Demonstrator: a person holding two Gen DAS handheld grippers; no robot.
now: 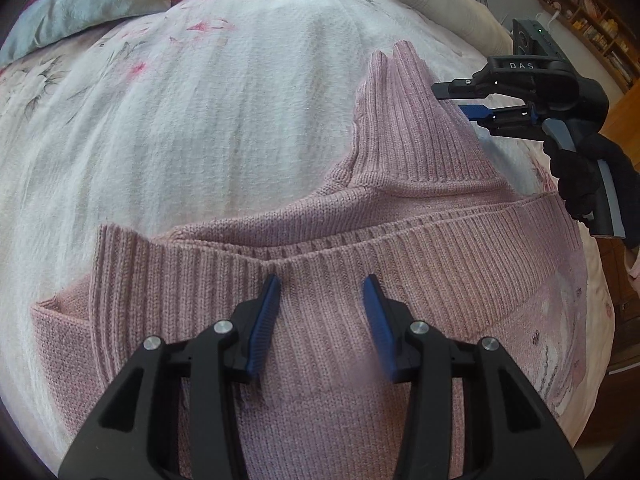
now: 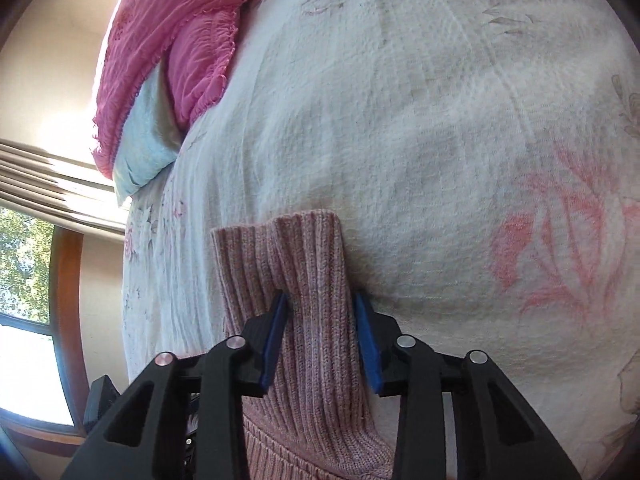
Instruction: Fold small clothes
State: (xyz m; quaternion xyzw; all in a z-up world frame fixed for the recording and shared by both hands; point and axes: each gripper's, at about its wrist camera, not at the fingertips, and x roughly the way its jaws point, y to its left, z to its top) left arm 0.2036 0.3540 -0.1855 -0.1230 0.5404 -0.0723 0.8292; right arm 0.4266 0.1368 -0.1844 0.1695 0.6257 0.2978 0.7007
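In the left wrist view, our left gripper [image 1: 322, 280] stands with its jaws spread wide, gripping nothing; the blue pads [image 1: 266, 320] hover over the ribbed hem of a dusty-pink knit sweater [image 1: 328, 320], and we cannot tell whether they touch the knit. The sweater lies on a white floral bedspread [image 1: 200, 120], its body partly folded over, filling the frame from 4 to 8 o'clock. Its ribbed sleeve cuff [image 1: 400, 92] reaches toward 1 o'clock. There our right gripper [image 1: 460, 100], held by a black-gloved hand [image 1: 576, 176], meets the sleeve's edge at 2 o'clock. A pale blue pillow [image 1: 92, 0] sits at 11 o'clock.

In the right wrist view, our right gripper [image 2: 322, 304] has its jaws parted on either side of the sleeve cuff [image 2: 308, 264], with the left pad [image 2: 276, 336] against the knit and a small gap showing at the right pad, so it is not clenched. The cuff lies flat on the bedspread [image 2: 400, 120], pointing to 12 o'clock. A pink crinkled cloth [image 2: 176, 40] lies at 11 o'clock.
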